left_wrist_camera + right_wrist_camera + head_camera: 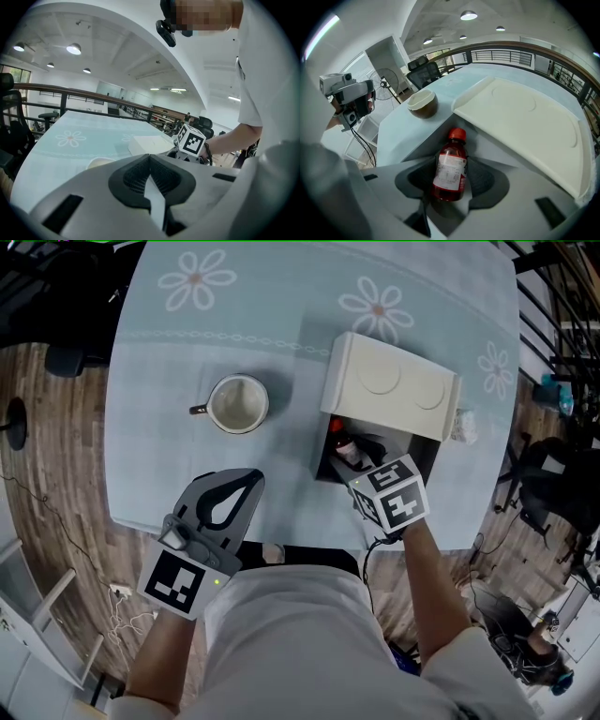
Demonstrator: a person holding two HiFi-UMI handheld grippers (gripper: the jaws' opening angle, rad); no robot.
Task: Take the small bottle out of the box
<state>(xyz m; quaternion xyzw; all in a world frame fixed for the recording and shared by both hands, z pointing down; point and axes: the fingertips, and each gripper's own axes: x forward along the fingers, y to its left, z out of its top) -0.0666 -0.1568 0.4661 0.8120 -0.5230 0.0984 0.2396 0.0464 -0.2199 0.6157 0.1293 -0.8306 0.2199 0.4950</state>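
The small bottle (450, 171), filled with red liquid, with a red cap and a white label, lies inside the open white box (375, 451). My right gripper (451, 180) reaches into the box and its jaws hold the bottle's body, a pad against each side. In the head view only a bit of the bottle (344, 448) shows ahead of the right gripper (367, 474). My left gripper (236, 486) rests shut and empty on the table's near edge, left of the box.
The box's lid (389, 385) stands raised behind the opening. A white mug (237, 404) sits on the pale blue flowered tablecloth (169, 352) left of the box. Wooden floor, chairs and cables surround the table.
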